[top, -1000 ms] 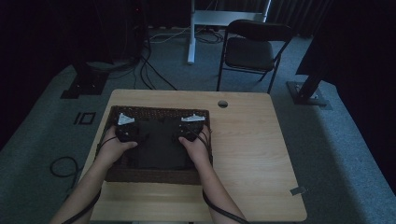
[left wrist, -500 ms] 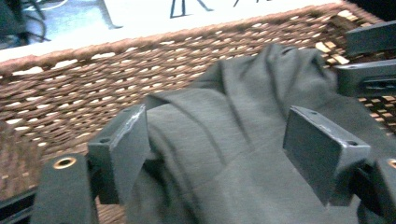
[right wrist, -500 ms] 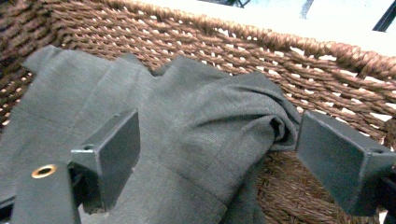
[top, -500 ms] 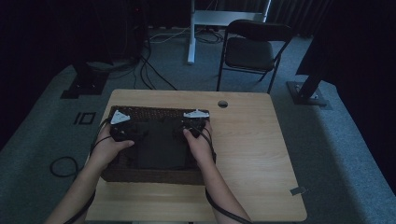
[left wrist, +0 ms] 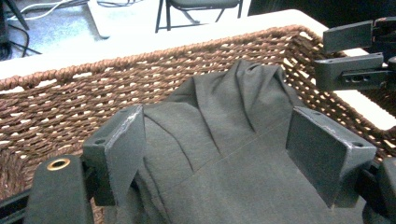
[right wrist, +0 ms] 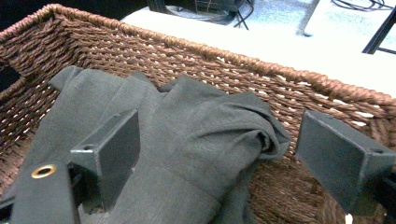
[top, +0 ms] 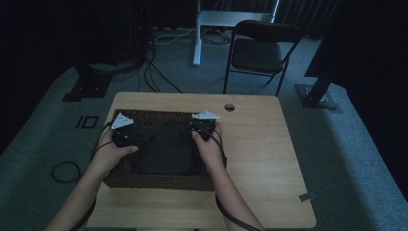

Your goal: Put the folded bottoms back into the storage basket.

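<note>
Your left gripper [left wrist: 224, 163] stands with its jaws spread wide; they have just been opening further, and nothing is clamped. The dark grey cloth [left wrist: 233, 140] lies below and between them, folded, inside the woven basket [left wrist: 70, 93]. Your right gripper [right wrist: 224, 158] also has its jaws parted, not pinching anything; the cloth's bunched edge sits between and beneath them, clear of both pads. In the left gripper view, the right gripper sits past the right jaw, over the basket's rim.
</note>
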Action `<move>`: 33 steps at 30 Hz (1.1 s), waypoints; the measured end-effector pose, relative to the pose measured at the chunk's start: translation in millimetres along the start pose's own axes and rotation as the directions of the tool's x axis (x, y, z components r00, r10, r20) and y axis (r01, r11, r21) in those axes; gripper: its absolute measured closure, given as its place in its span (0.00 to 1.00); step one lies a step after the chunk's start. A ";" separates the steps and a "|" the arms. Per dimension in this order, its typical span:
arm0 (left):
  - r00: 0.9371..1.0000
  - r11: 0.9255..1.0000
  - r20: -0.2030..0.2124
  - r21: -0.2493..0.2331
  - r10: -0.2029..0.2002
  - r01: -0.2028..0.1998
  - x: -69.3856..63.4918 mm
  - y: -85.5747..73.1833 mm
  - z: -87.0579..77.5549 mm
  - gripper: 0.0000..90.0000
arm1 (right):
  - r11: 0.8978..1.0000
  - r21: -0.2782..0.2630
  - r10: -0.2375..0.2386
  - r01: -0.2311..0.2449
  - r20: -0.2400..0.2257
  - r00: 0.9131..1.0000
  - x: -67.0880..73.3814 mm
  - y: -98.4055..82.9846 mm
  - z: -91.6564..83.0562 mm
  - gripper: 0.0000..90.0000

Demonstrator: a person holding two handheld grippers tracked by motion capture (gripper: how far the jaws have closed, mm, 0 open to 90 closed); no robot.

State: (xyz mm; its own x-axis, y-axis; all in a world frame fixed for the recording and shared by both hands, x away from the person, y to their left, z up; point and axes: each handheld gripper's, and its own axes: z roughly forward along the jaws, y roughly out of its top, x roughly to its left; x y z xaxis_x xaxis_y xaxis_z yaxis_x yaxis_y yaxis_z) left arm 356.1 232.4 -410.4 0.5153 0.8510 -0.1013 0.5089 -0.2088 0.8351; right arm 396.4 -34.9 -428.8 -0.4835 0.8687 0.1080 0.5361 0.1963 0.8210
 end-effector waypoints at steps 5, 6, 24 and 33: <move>1.000 1.000 0.015 -0.008 -0.003 0.003 -3.5 2.1 -6.5 0.23 | 1.000 -0.010 -0.001 0.001 0.014 1.000 -7.1 1.7 -9.8 0.15; 1.000 1.000 0.018 -0.010 -0.005 0.005 -4.4 2.2 -7.8 0.23 | 1.000 -0.010 0.001 -0.001 0.017 1.000 -8.7 2.1 -11.9 0.15; 0.999 0.996 0.019 -0.082 -0.040 0.041 -16.5 -11.5 -36.0 0.22 | 1.000 -0.022 0.022 -0.021 0.073 0.997 -45.2 -3.3 -45.5 0.15; 0.999 0.995 0.020 -0.099 -0.030 0.032 -24.8 -21.4 -51.8 0.22 | 1.000 -0.021 0.018 -0.016 0.102 0.995 -63.9 -12.7 -61.2 0.15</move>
State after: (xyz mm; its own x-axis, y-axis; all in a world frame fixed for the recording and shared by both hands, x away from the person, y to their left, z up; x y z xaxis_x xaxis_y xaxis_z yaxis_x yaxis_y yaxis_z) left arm 296.7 240.7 -397.7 0.5138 0.8468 -0.1372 0.4544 -0.1331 0.8808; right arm 378.0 -120.8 -411.9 -0.4003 0.9141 0.0650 0.5289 0.1725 0.8310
